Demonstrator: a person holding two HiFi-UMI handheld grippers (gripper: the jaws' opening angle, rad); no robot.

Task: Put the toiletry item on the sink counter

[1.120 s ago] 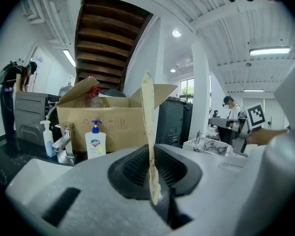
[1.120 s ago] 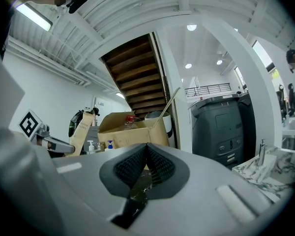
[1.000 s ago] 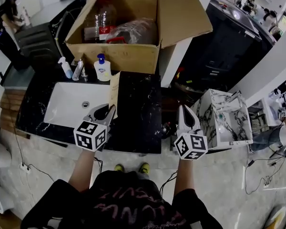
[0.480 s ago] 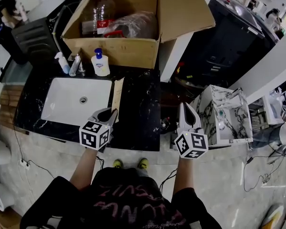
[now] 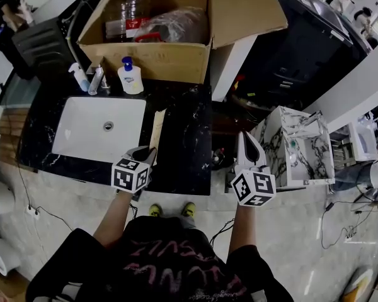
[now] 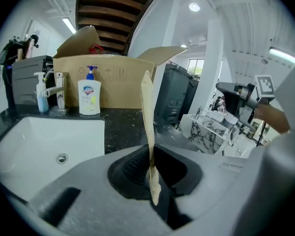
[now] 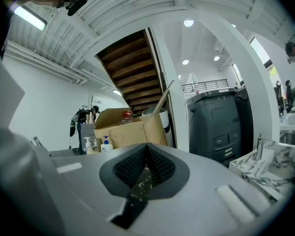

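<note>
A thin, flat tan packet (image 5: 158, 128) stands on edge over the black marble counter (image 5: 186, 146), just right of the white sink basin (image 5: 97, 129). My left gripper (image 5: 145, 152) is shut on its lower end. In the left gripper view the packet (image 6: 147, 112) rises upright from between the closed jaws of the left gripper (image 6: 151, 173). My right gripper (image 5: 247, 145) hovers past the counter's right edge, shut with nothing in it. In the right gripper view the pads of the right gripper (image 7: 146, 155) meet.
An open cardboard box (image 5: 152, 61) with bottles and bags fills the counter's back. In front of it stand a pump soap bottle (image 5: 130, 77), a faucet (image 5: 98, 80) and a spray bottle (image 5: 79, 77). A marble-patterned cabinet (image 5: 296, 156) sits at the right.
The left gripper with the packet has drifted slightly right and away from the box. The right gripper has barely moved. The view has shifted a little.
</note>
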